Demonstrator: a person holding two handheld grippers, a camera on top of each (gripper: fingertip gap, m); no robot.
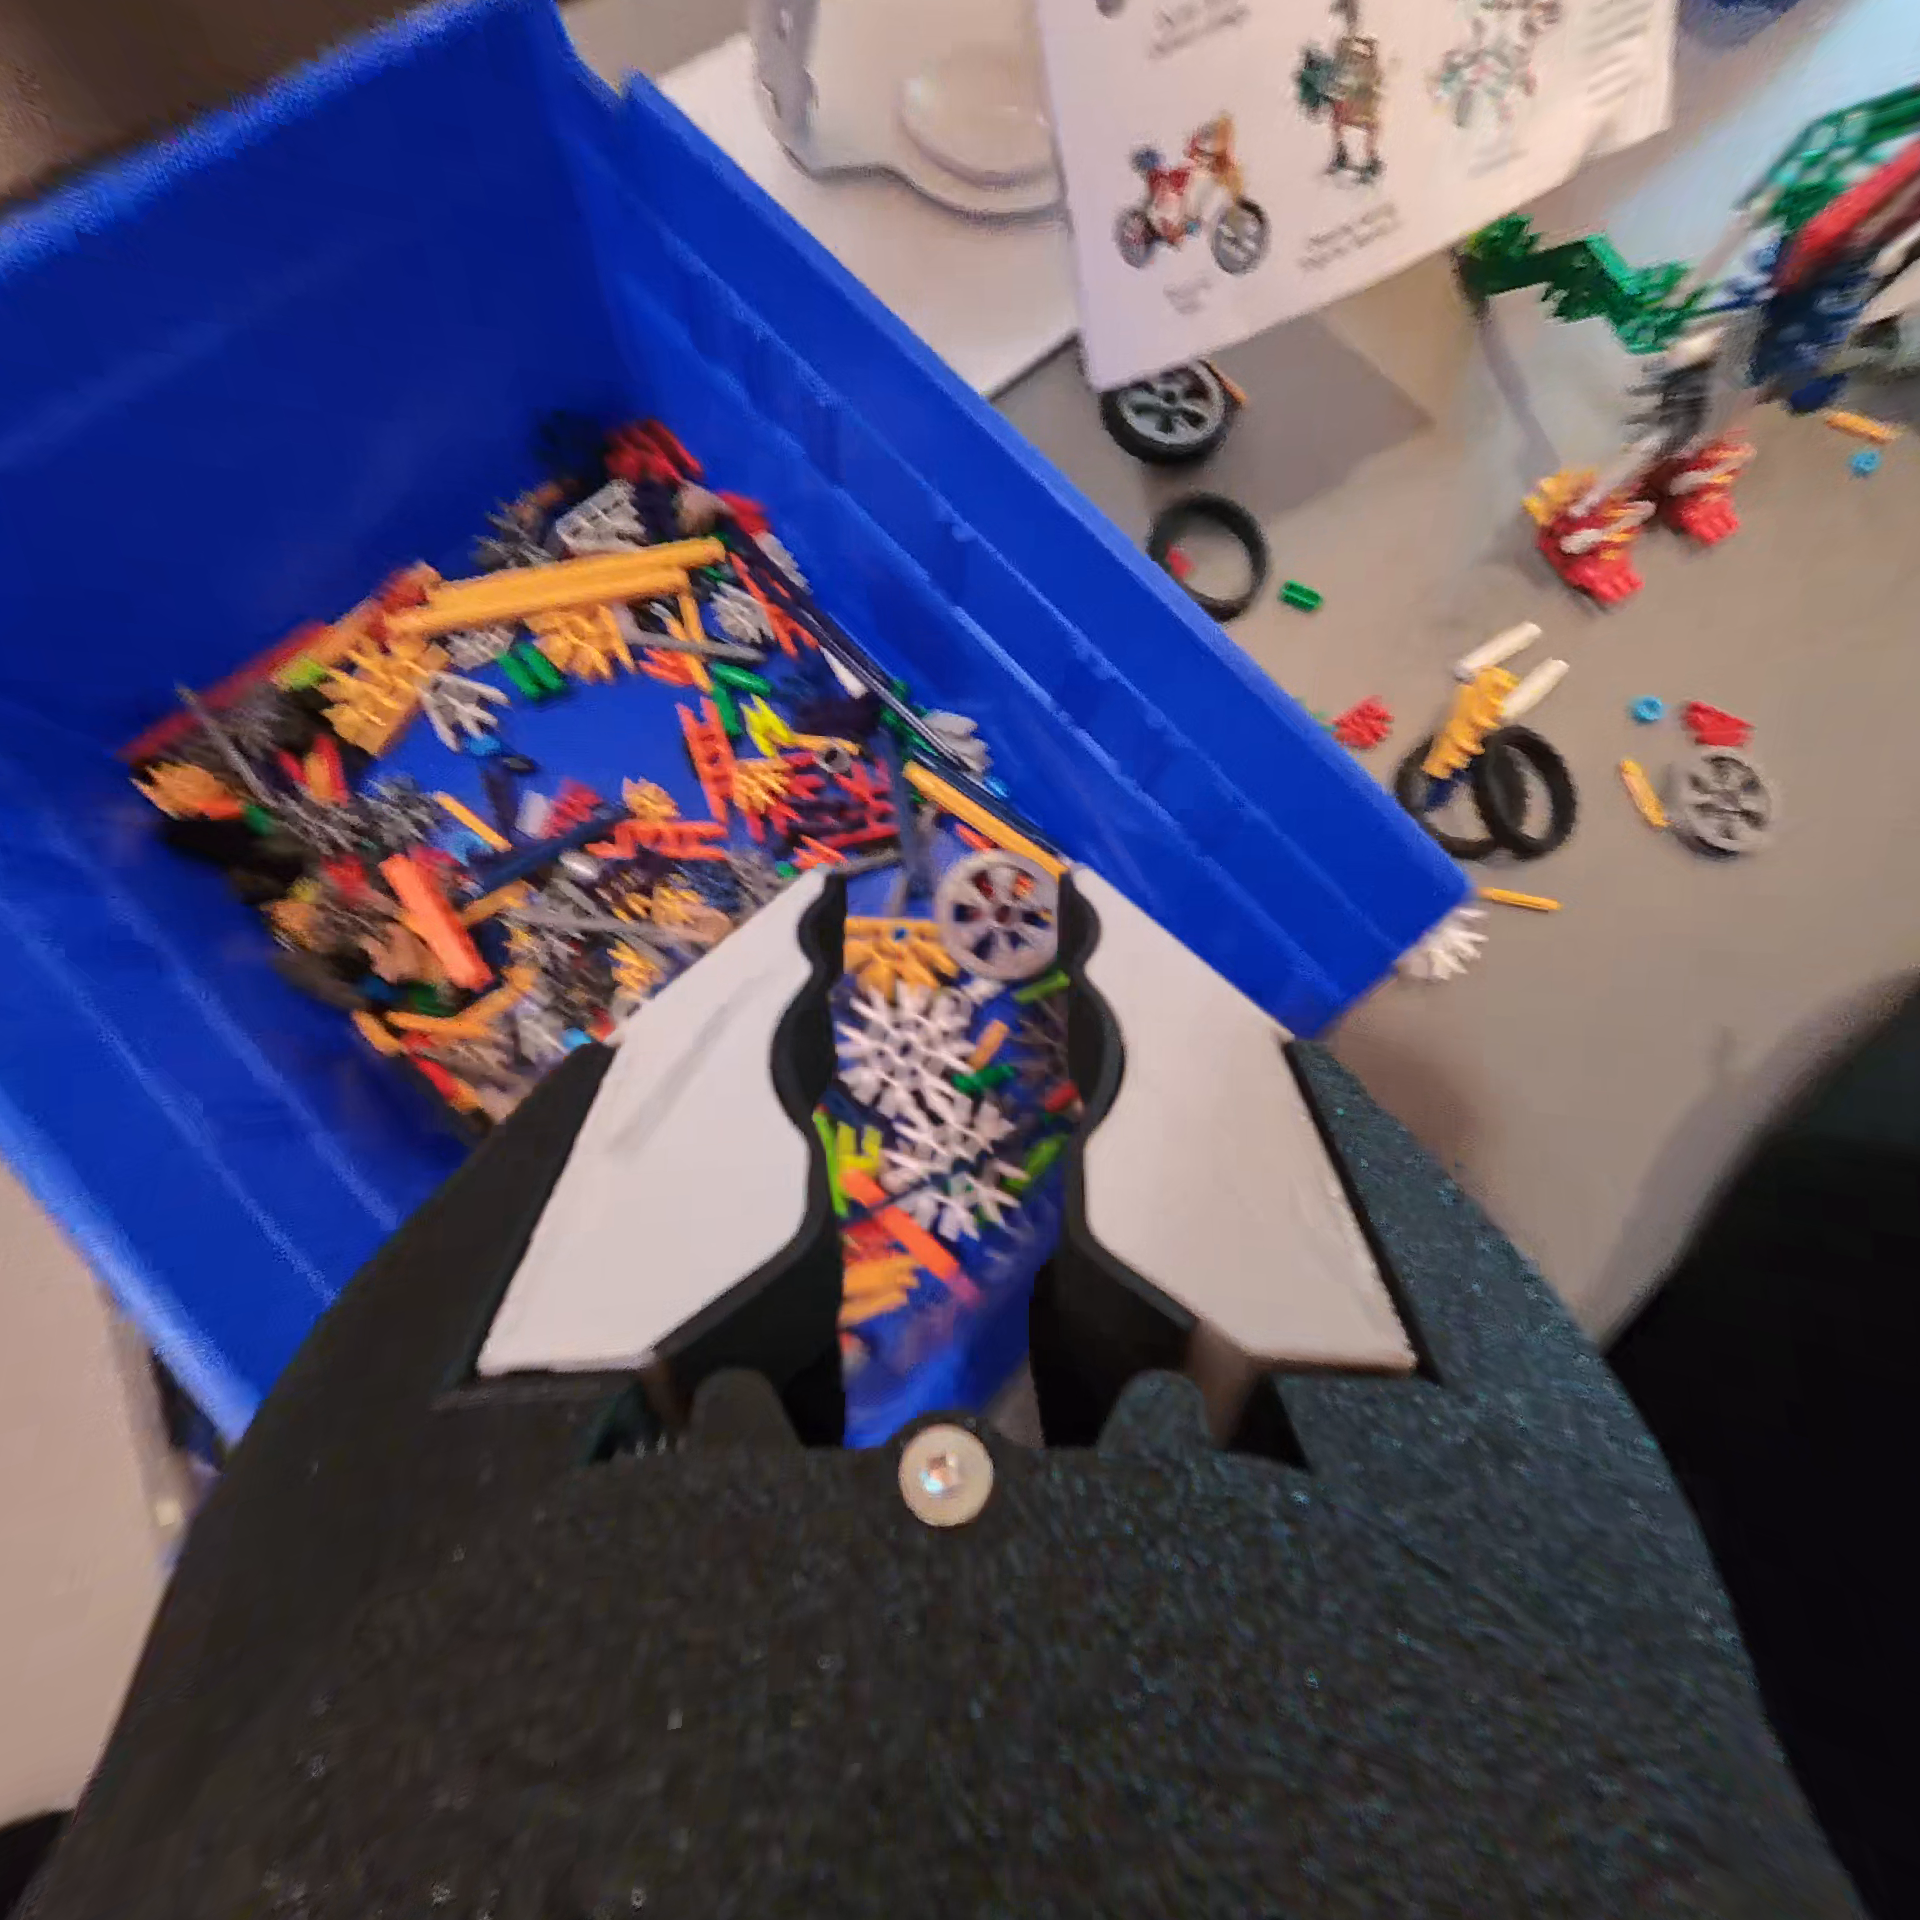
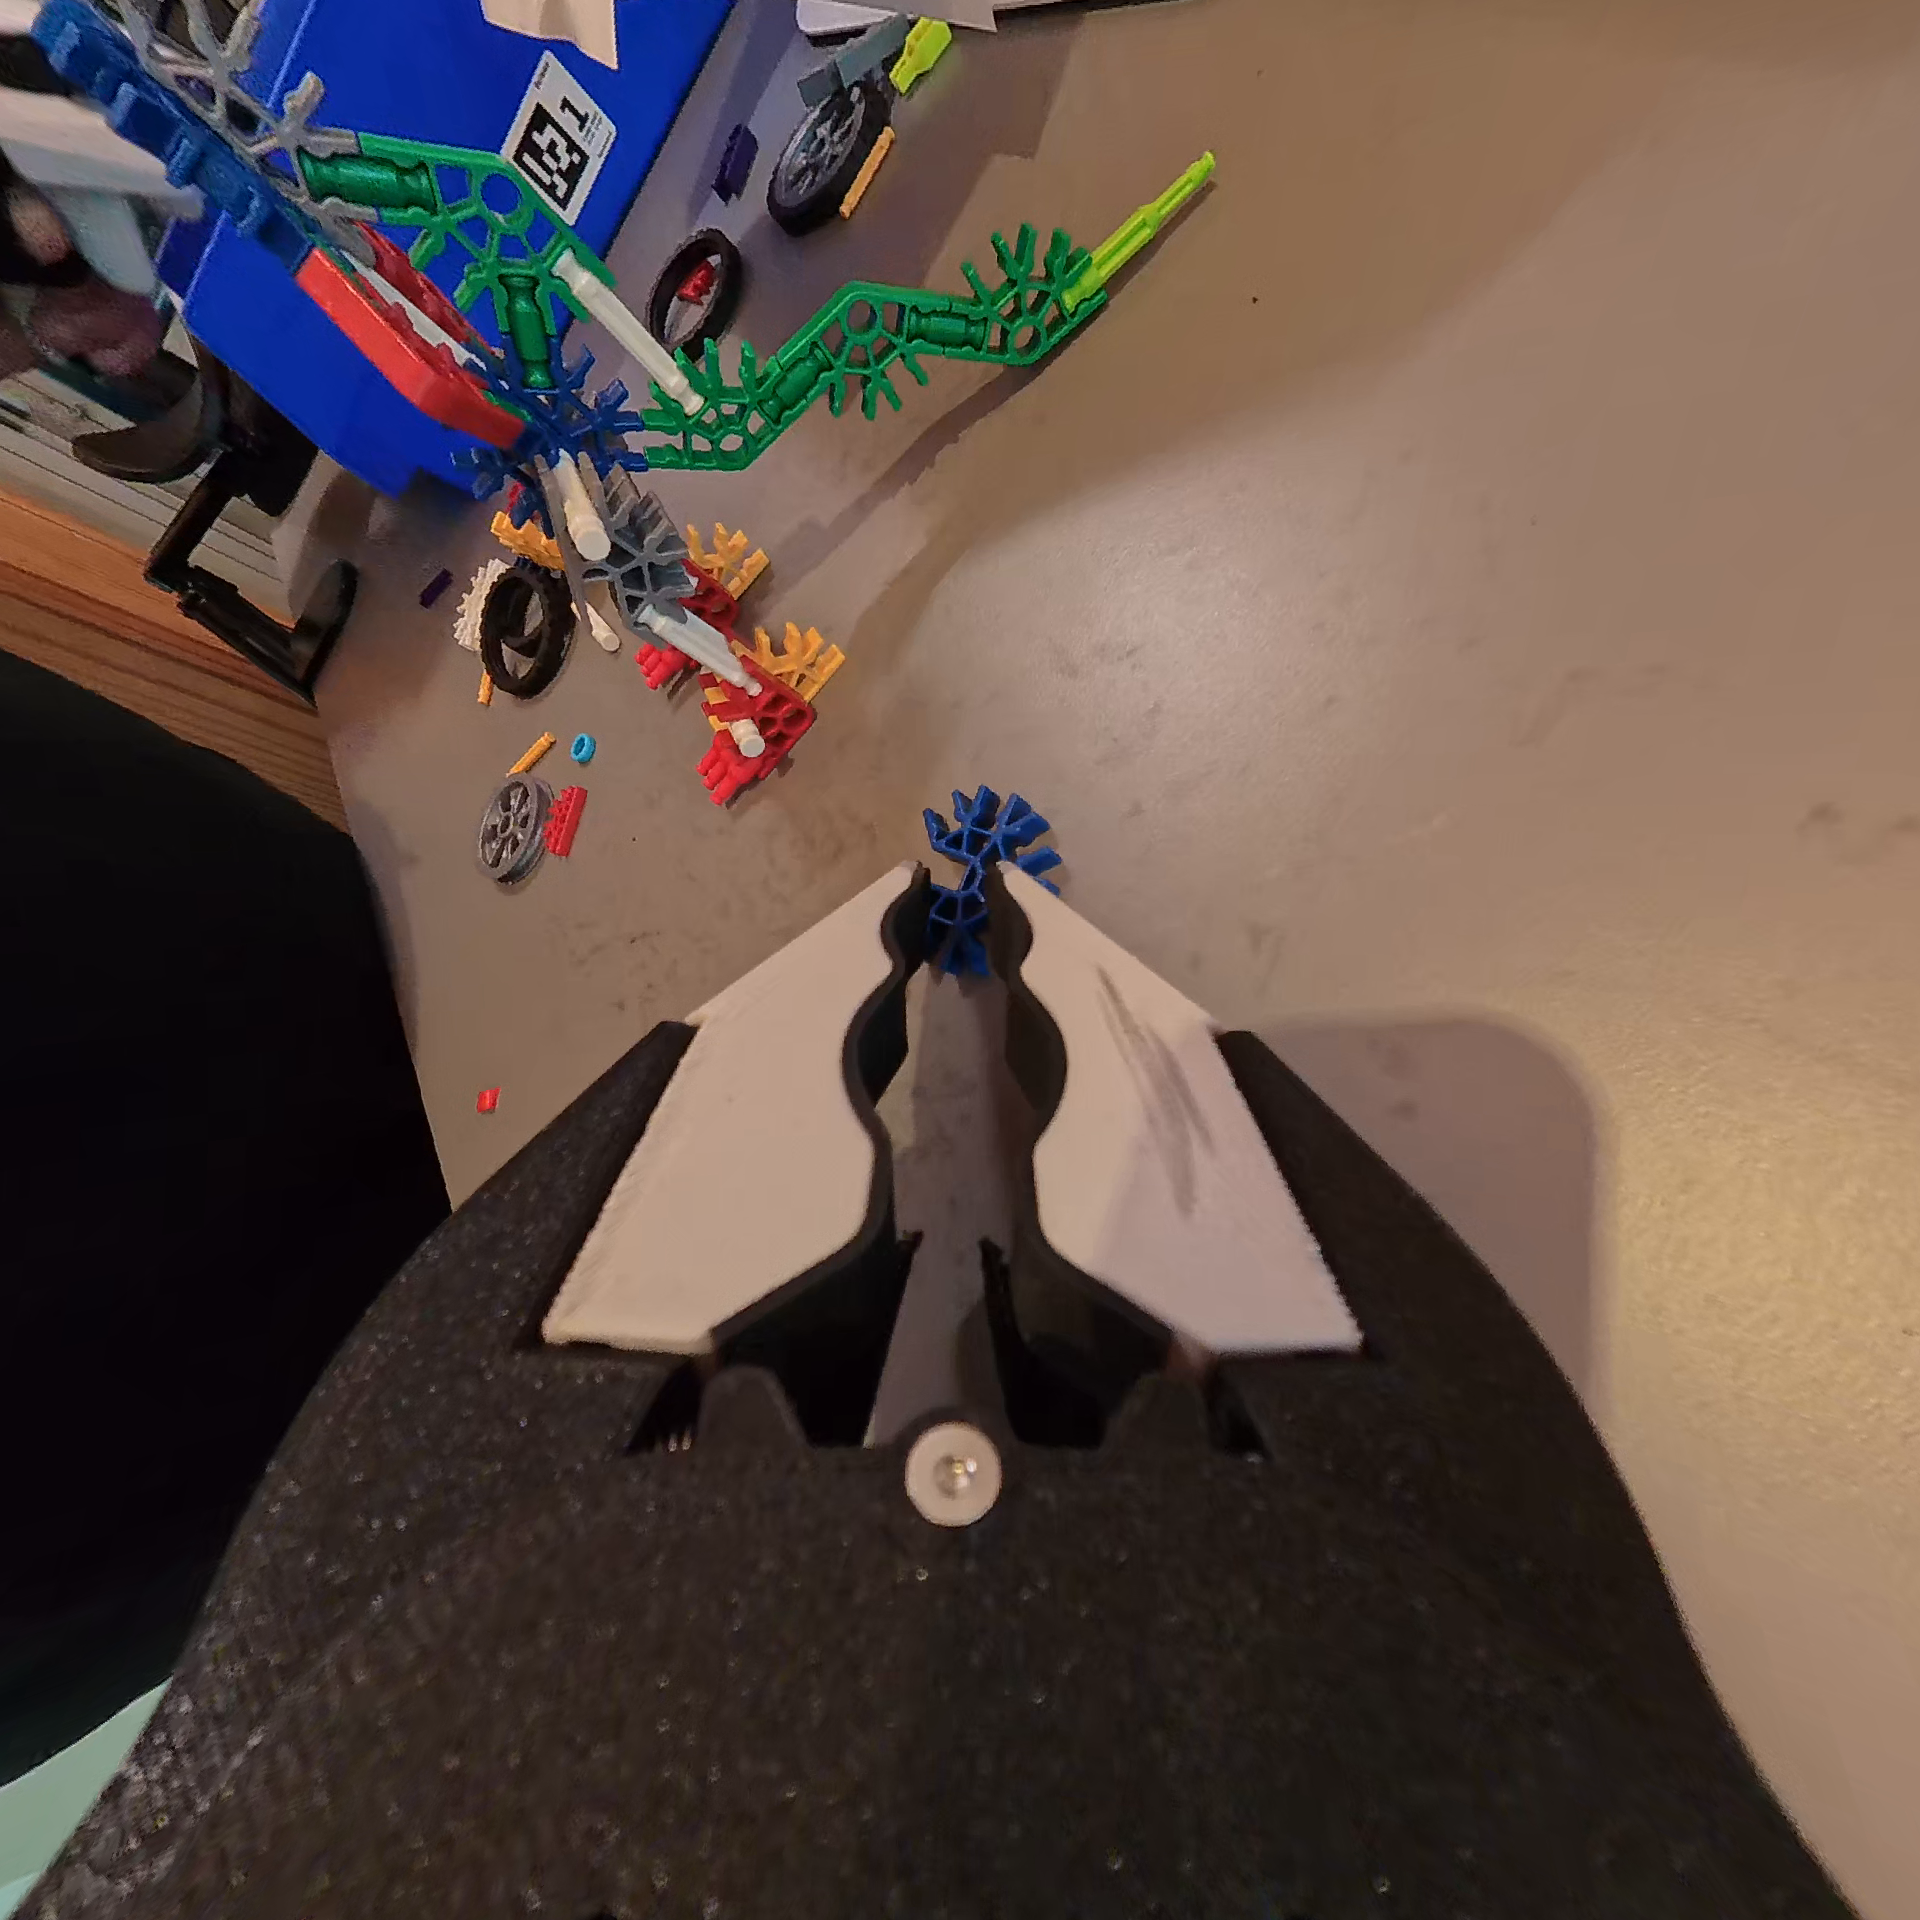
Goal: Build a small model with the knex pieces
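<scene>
My left gripper (image 1: 948,899) is open and empty, held above a blue bin (image 1: 312,343) that holds many loose plastic construction pieces (image 1: 582,748): yellow rods, white snowflake connectors (image 1: 914,1049) and a grey wheel (image 1: 995,914). The left wrist view is blurred. My right gripper (image 2: 961,878) is shut on a blue snowflake-shaped connector (image 2: 982,847), held just above the beige table (image 2: 1403,675). A built model (image 2: 665,405) of green, blue, red and white pieces stands to the upper left of the right gripper.
Black tyres (image 1: 1210,556), grey wheels (image 1: 1720,800) and small loose pieces lie on the table right of the bin. A printed sheet with model pictures (image 1: 1299,156) leans at the back. The blue bin (image 2: 436,94) bears a black-and-white marker. A wooden edge (image 2: 135,623) lies at left. Left tips to right tips: about 45 cm.
</scene>
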